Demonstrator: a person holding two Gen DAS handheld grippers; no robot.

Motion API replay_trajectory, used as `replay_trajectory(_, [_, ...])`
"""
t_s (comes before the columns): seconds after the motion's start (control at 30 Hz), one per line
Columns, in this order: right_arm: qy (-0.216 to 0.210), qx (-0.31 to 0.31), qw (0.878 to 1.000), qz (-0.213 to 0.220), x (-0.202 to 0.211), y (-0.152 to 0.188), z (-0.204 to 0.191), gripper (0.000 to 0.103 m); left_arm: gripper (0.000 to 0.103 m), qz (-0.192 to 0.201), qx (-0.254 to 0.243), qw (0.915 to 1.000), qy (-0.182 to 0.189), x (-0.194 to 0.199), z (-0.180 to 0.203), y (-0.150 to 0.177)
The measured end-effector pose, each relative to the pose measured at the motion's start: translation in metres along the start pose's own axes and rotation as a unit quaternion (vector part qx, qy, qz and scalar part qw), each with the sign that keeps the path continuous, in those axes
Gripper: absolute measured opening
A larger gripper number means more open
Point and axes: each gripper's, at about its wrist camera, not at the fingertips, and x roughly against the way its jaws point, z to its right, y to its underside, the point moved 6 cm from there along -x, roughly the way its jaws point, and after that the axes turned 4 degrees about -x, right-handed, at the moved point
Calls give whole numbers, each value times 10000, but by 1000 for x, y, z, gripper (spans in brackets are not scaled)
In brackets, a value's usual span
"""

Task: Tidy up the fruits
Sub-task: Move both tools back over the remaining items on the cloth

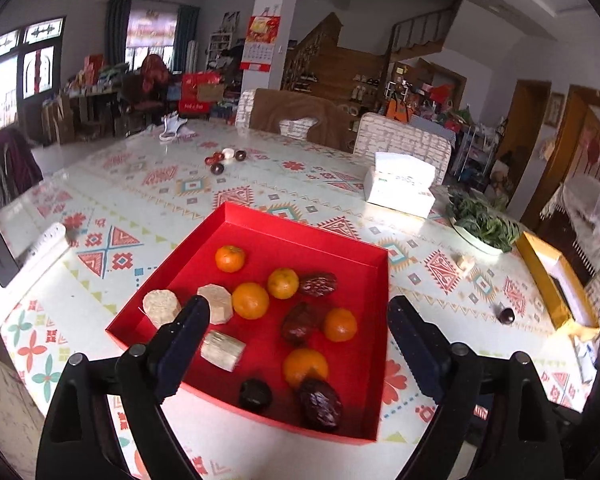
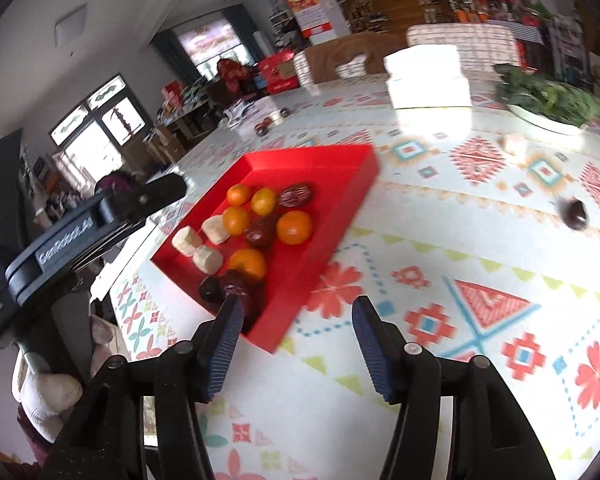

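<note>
Lying loose on the patterned tablecloth (image 2: 440,240), the small dark round fruit (image 2: 575,214) looks light, smooth, roll-prone; grip across its middle. Both the left gripper (image 1: 296,320) and right gripper (image 2: 296,312) are hanging open and empty by the shallow red cardboard tray (image 1: 300,232).

The shallow red cardboard tray (image 1: 300,236) has a matt, smooth paper finish. The round orange mandarins (image 1: 250,300) in it have a faintly pebbled, slightly shiny peel, while the dark brown-red dates (image 1: 318,284) look wrinkled and glossy. The pale beige cakes (image 1: 161,307) seem dry and grainy. A glossy patterned plastic cloth covers the tabletop (image 1: 148,200), throwing back window glare. The black plastic fingers (image 2: 225,352) carry blue ribbed rubber-like pads. The white paper tissue pack (image 1: 400,184) looks soft and matt.
</note>
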Motion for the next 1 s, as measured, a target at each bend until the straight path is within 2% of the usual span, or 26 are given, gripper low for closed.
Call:
replay_trajectory(0.13, [98,-131,9997,153,17,5,18,64,90,130,-438,9987,-214,10,25,4])
replay_trajectory(0.6, [377,-734,9948,597,76,16,95,65,90,191,-1259,9917,-162,22,102,13])
replay_trajectory(0.8, [593,-980,9905,760,97,12,136,65,90,-55,-1283,9916,179,12,122,20])
replay_trajectory(1.0, [1073,-1253,9828,826,120,-7,195,65,90,-434,-1155,9895,751,-9,146,33])
